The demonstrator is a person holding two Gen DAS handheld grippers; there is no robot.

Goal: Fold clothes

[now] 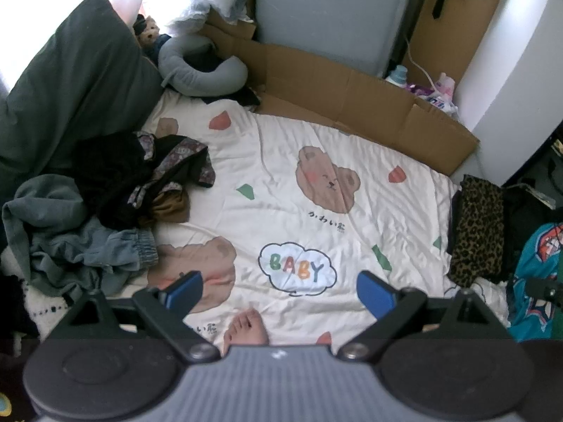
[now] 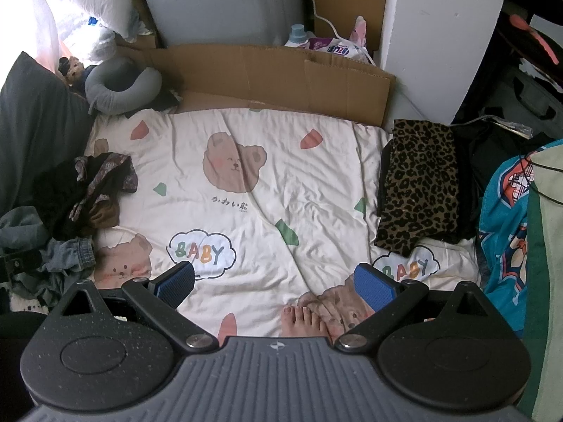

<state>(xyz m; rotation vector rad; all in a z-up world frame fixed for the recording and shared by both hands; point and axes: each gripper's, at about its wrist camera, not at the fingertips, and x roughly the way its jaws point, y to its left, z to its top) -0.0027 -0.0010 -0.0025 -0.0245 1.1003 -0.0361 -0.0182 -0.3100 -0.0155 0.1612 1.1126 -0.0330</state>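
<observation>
Cream bear-print quilt fronts cardboard.

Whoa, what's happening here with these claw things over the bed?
A person is standing on a bear-print quilt, holding a claw in each hand to fold clothes. Right now both the left claw and the right claw are open and empty, above the quilt. A heap of unfolded clothes waits on one side, and a folded leopard-print garment lies on the other. A bare foot shows below.

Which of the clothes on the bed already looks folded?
The leopard-print garment, lying flat at the bed's right edge. The dark patterned clothes and blue-grey ones on the left are crumpled heaps.
</observation>
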